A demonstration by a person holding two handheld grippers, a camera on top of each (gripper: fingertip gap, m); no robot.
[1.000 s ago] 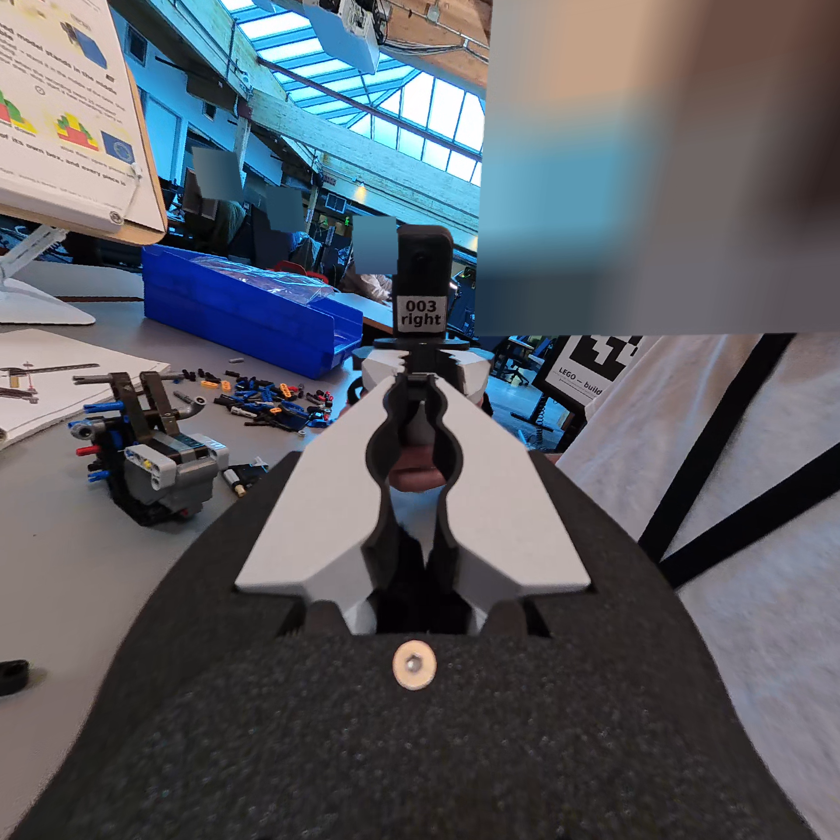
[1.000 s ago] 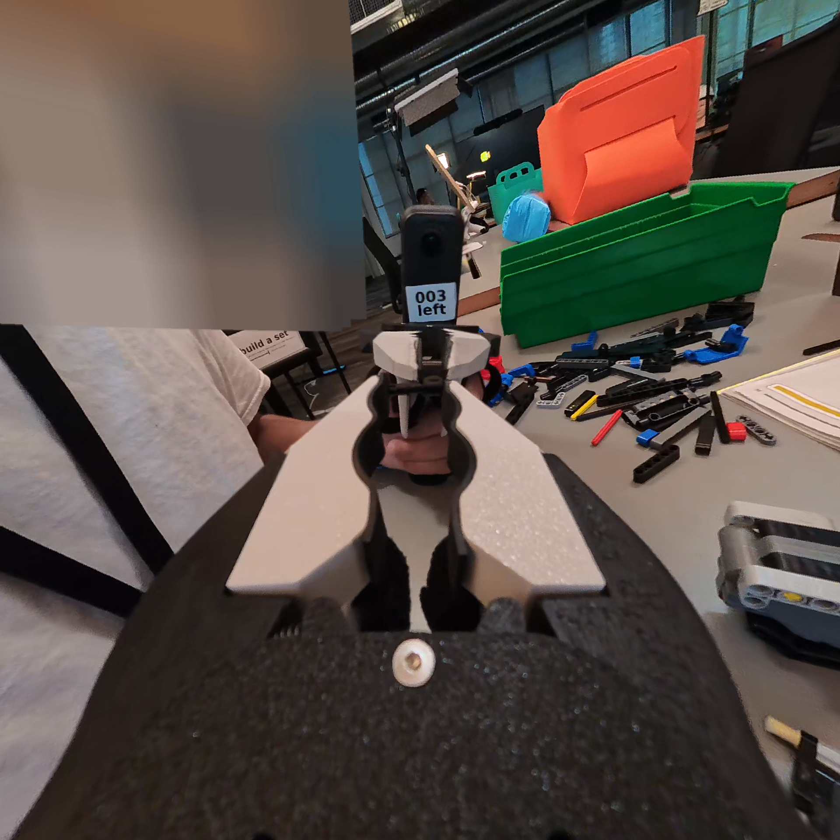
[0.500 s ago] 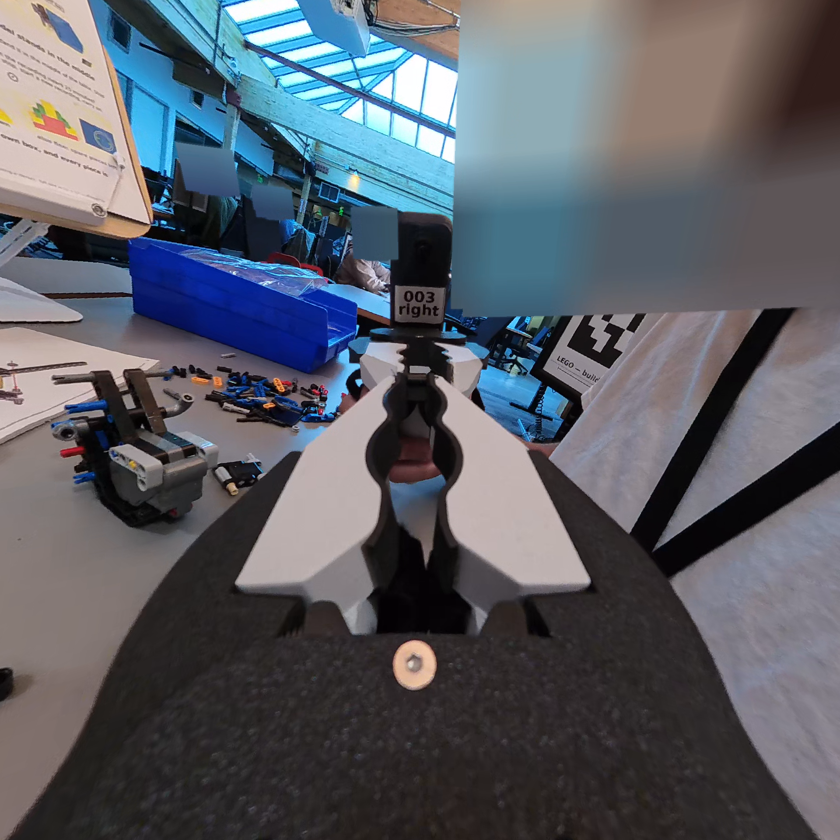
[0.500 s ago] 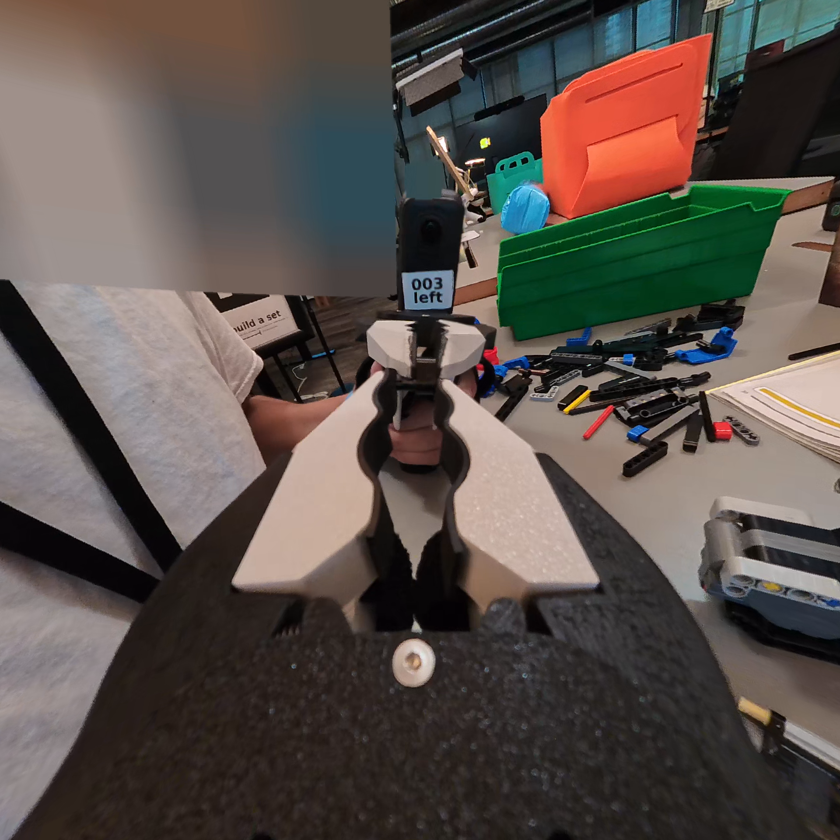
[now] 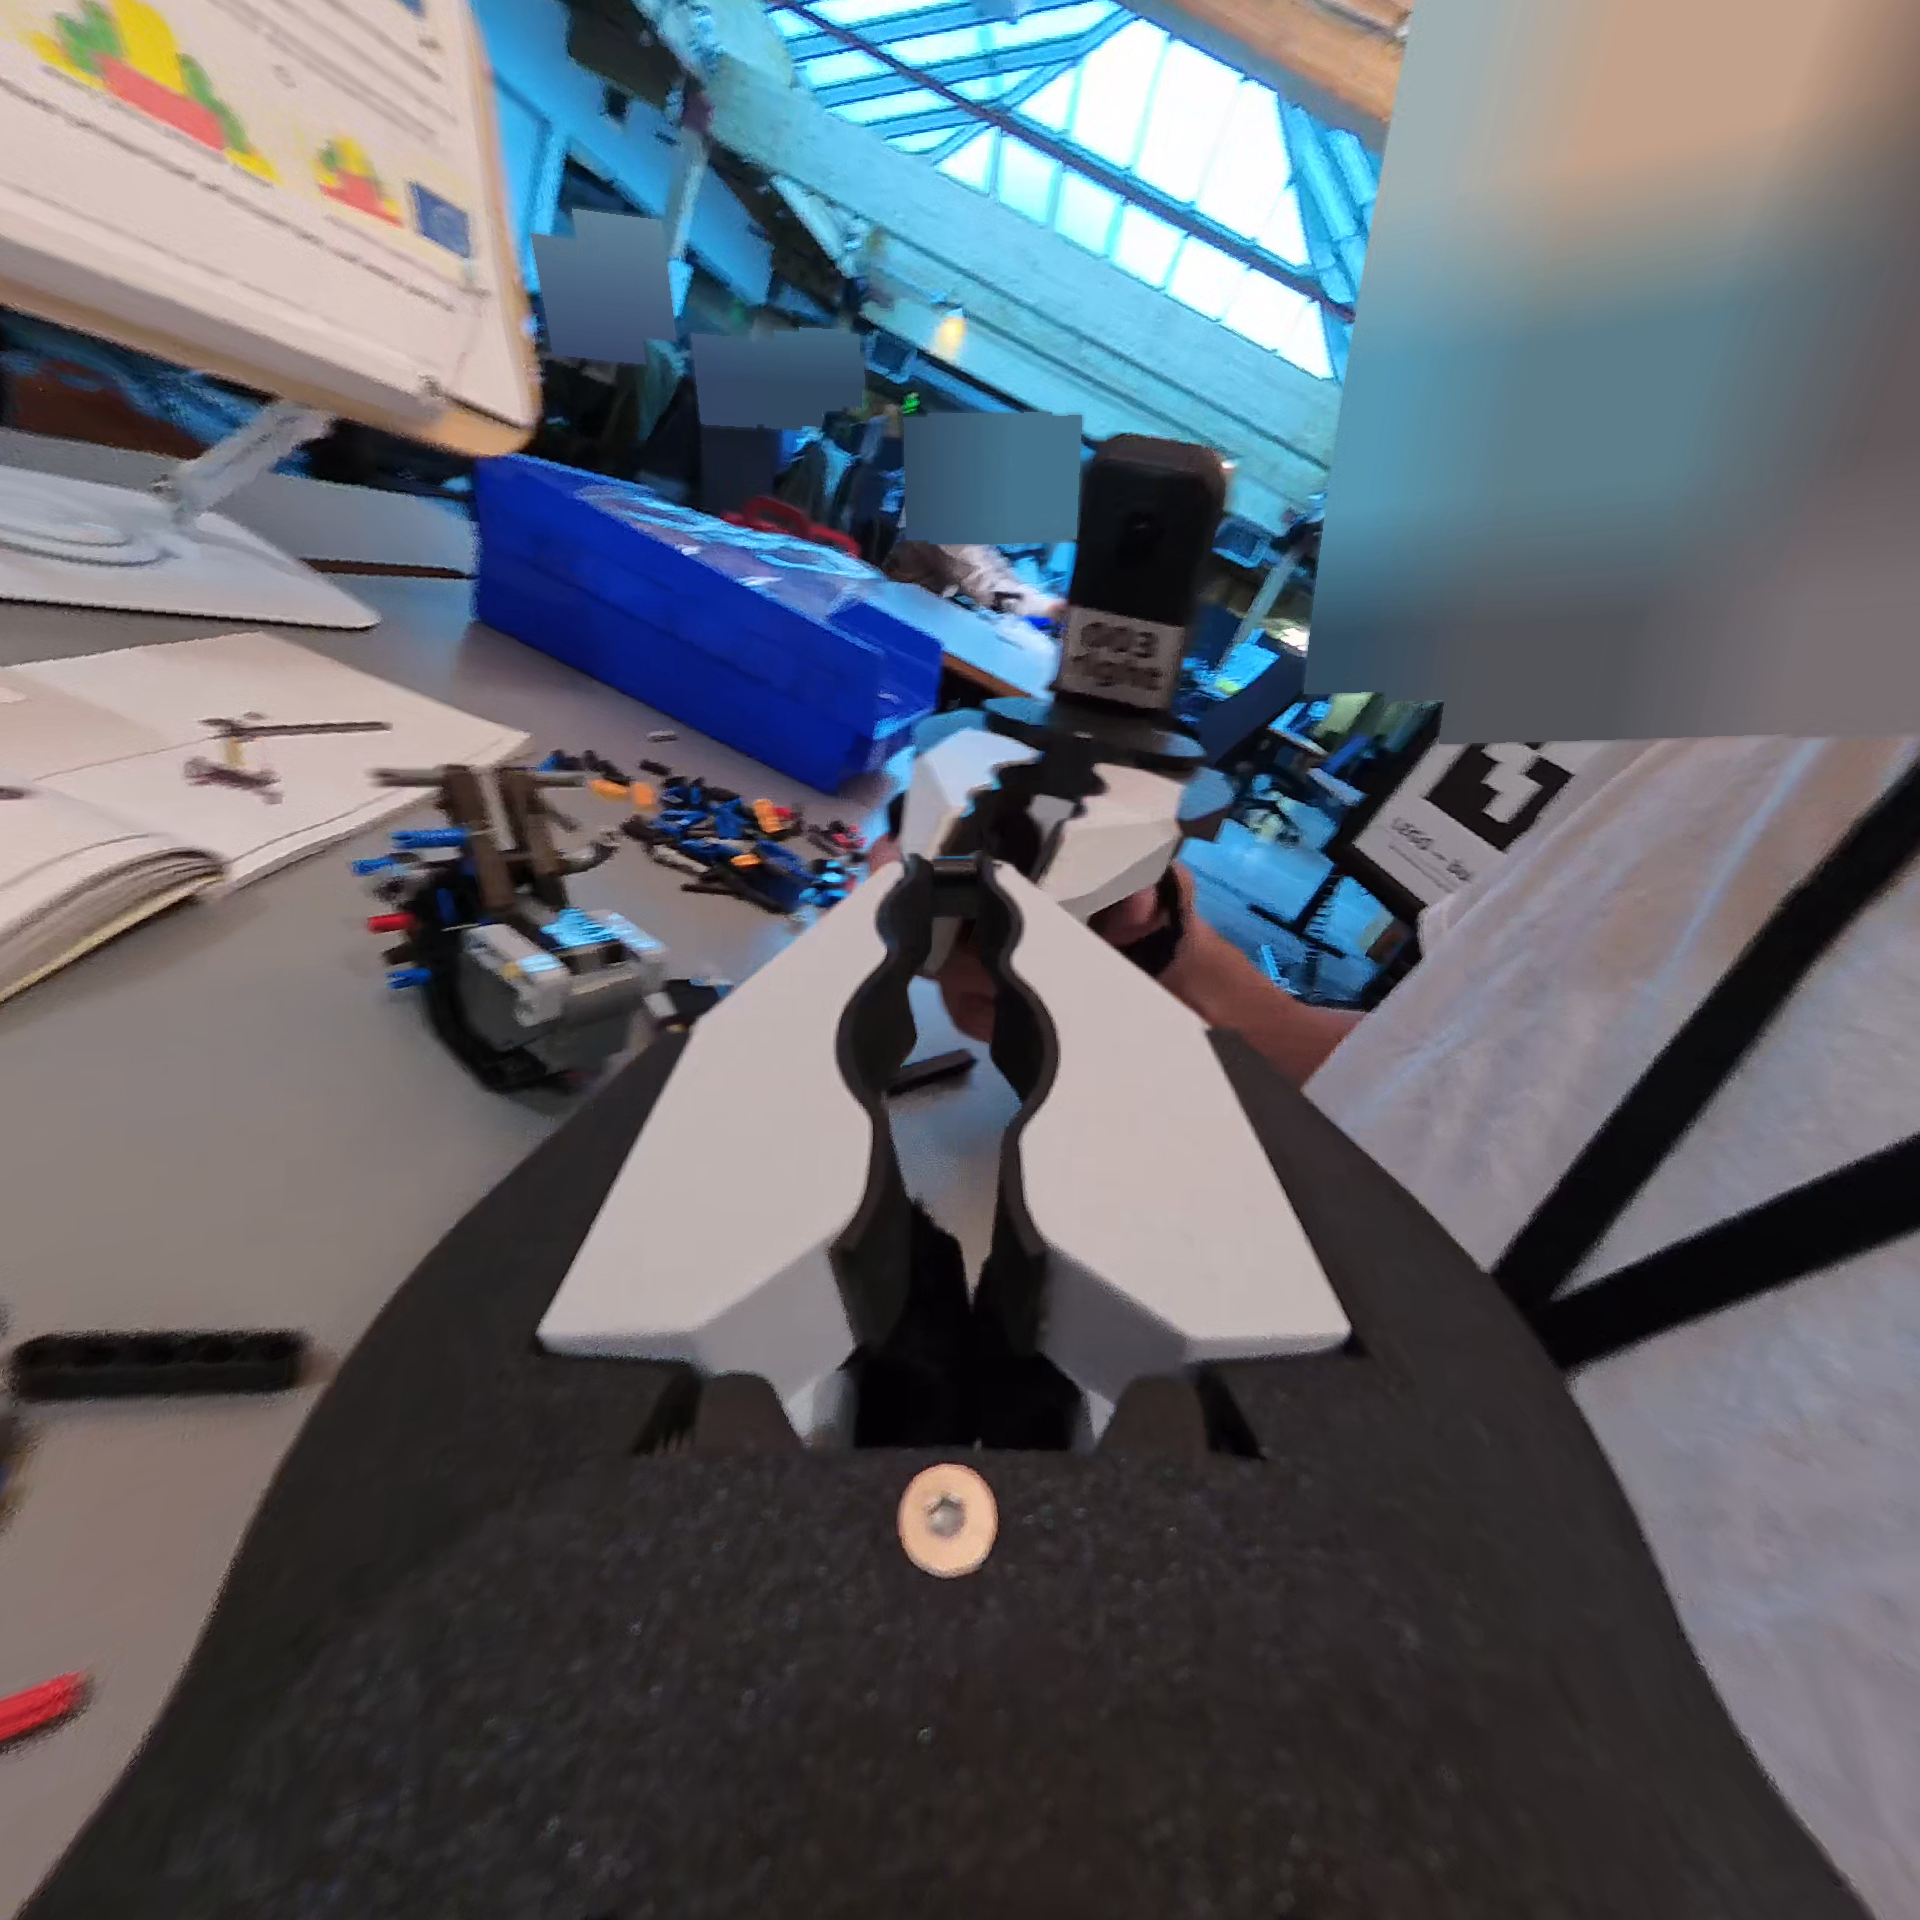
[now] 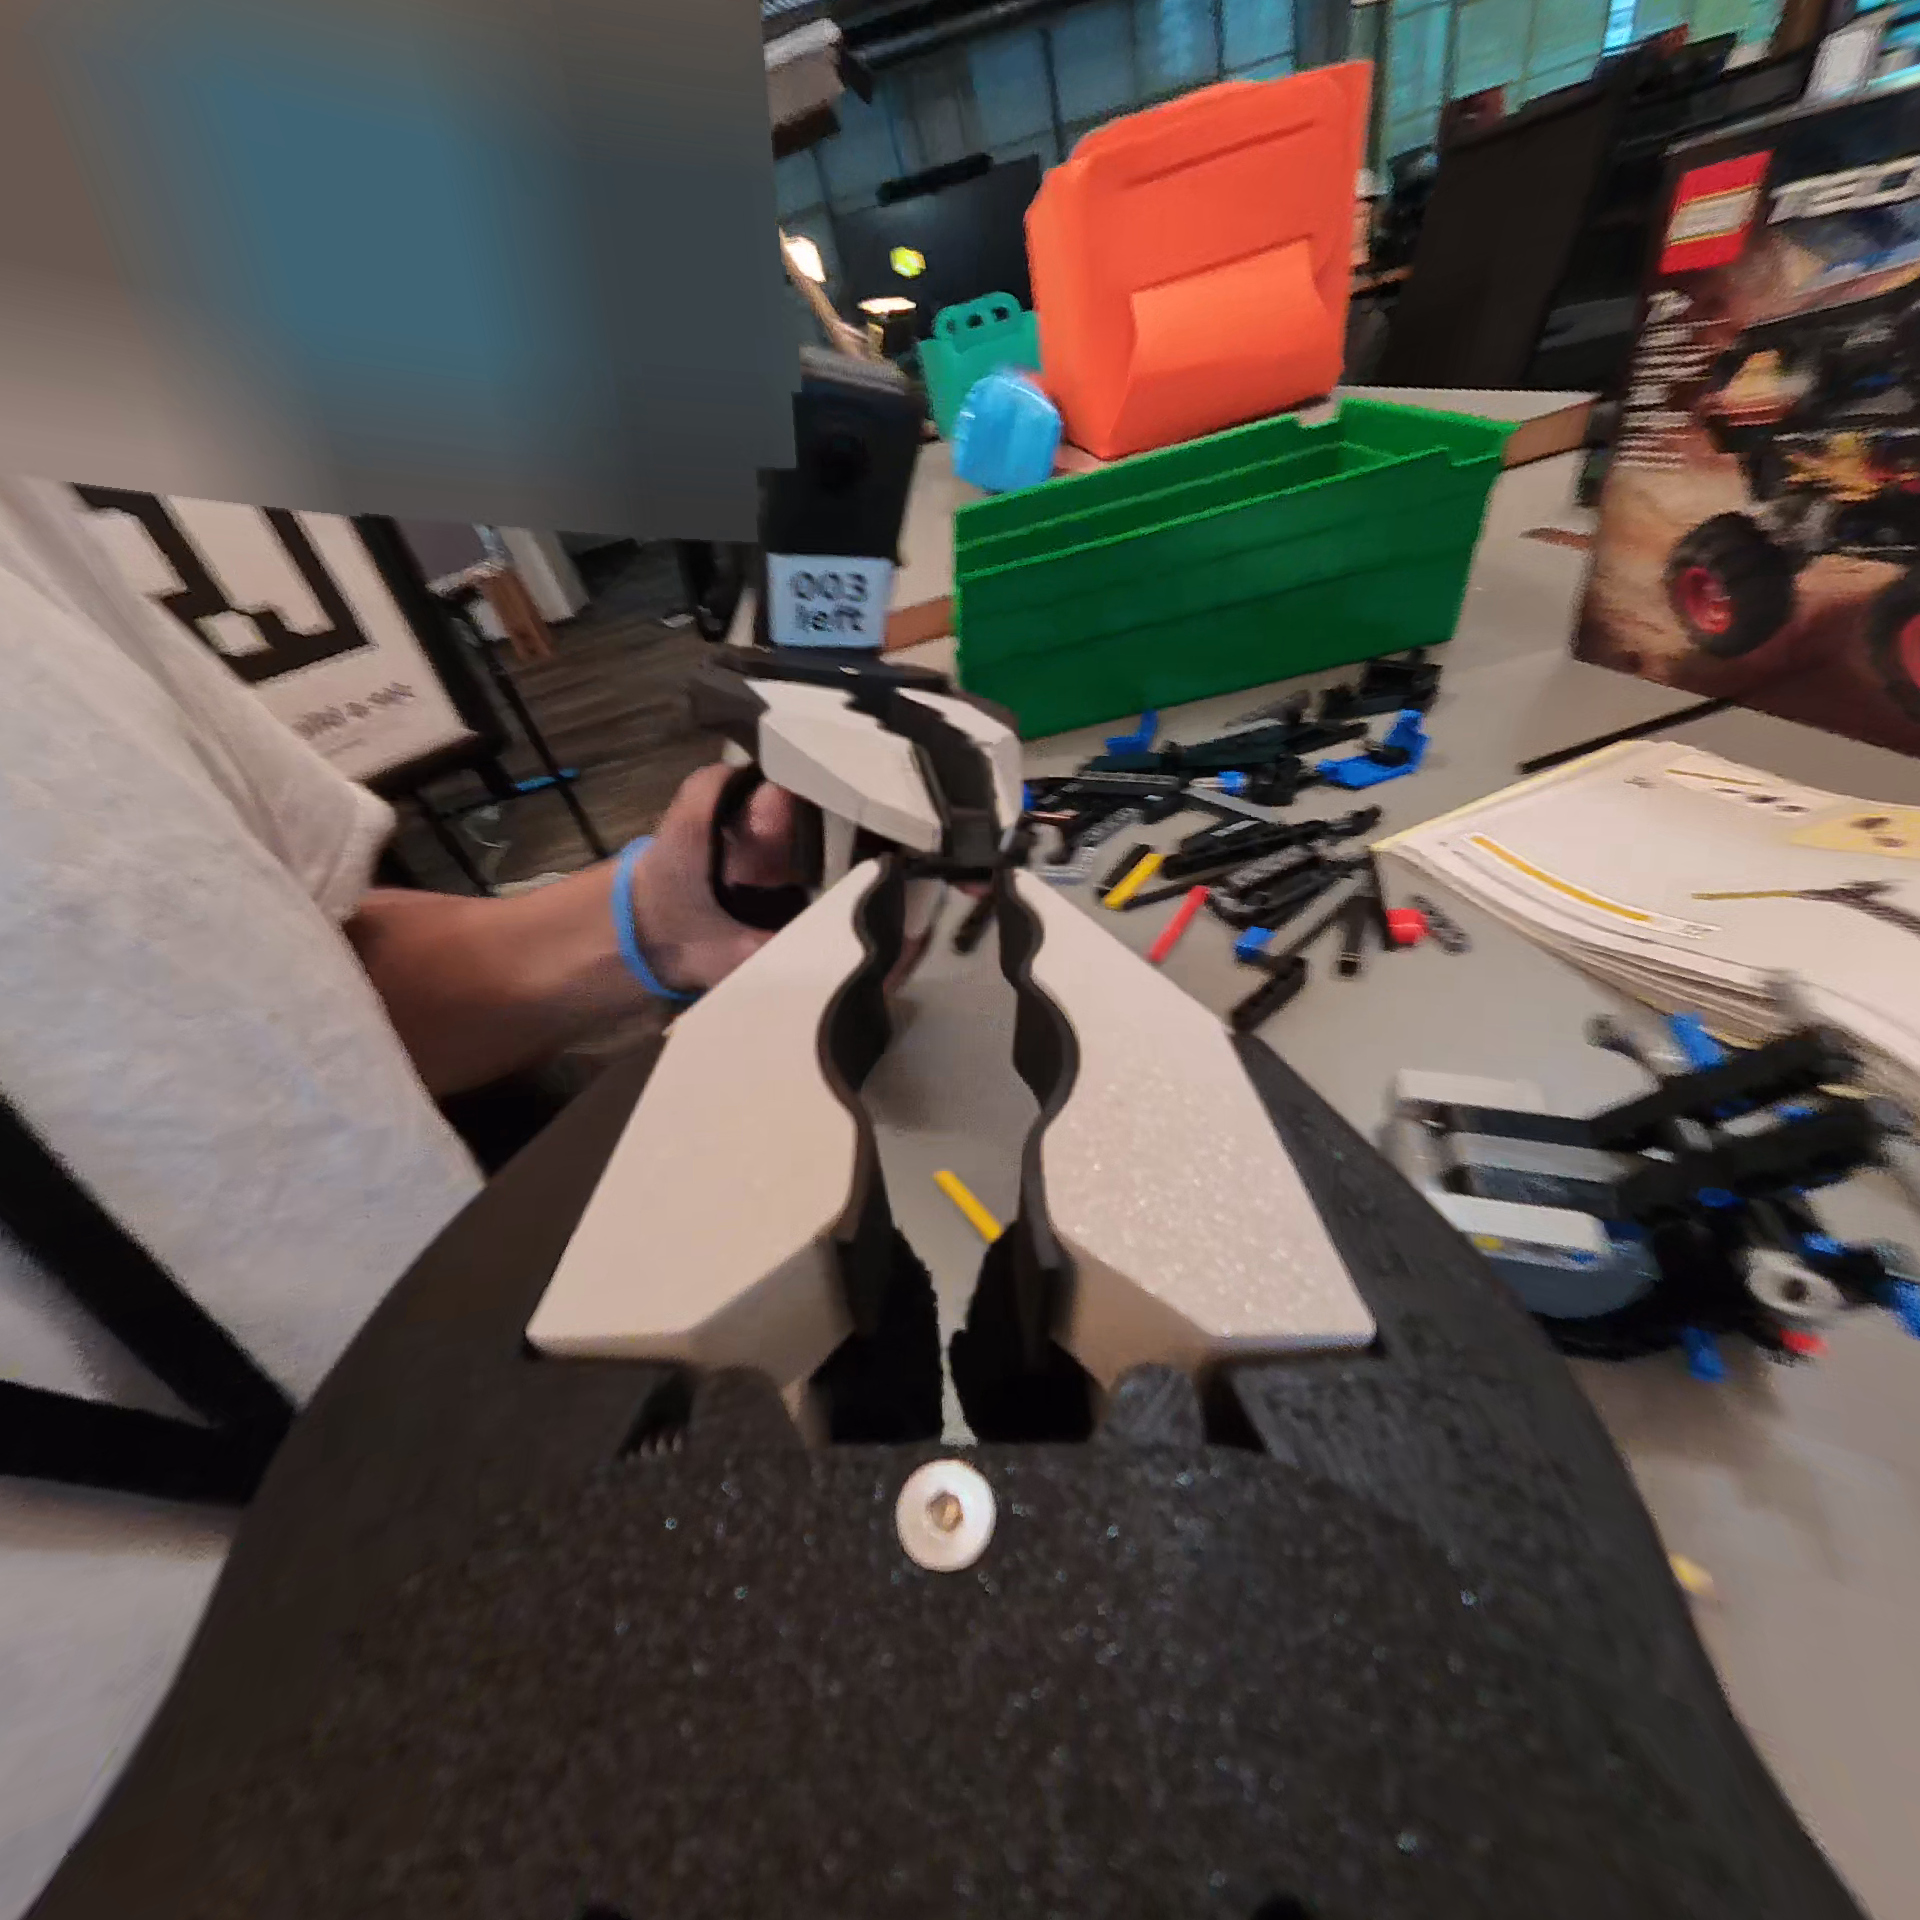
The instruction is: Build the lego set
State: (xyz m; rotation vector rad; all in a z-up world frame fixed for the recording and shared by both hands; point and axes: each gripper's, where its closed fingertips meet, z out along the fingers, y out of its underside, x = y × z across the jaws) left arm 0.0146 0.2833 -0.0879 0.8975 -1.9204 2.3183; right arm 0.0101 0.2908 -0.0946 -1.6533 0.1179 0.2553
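Observation:
My left gripper (image 5: 951, 871) and right gripper (image 6: 940, 878) point at each other, tip to tip, above the grey table (image 5: 208, 1091). The left fingertips are closed on a small black piece (image 5: 956, 864). The right gripper's jaws stand close together; its tips meet the left gripper's tips, and I cannot tell whether they pinch anything. The partly built grey, black and blue model (image 5: 540, 966) stands on the table to the left; it also shows in the right wrist view (image 6: 1621, 1195). Loose pieces (image 5: 727, 842) lie beyond it, and more loose pieces (image 6: 1247, 831) show in the right wrist view.
A blue bin (image 5: 675, 623), an open booklet (image 5: 156, 769), a black beam (image 5: 156, 1361) and a board on a stand (image 5: 229, 187). A green bin (image 6: 1216, 561), an orange container (image 6: 1184, 260), the set's box (image 6: 1766, 416), a yellow piece (image 6: 966, 1205). The person's white shirt (image 5: 1662, 1039) is close by. Left and right tips are no more than a few centimetres apart.
Both grippers have swung and tilted while staying tip to tip. The right gripper now stands up and to the right of the left's tips. The model shows more in the right wrist view.

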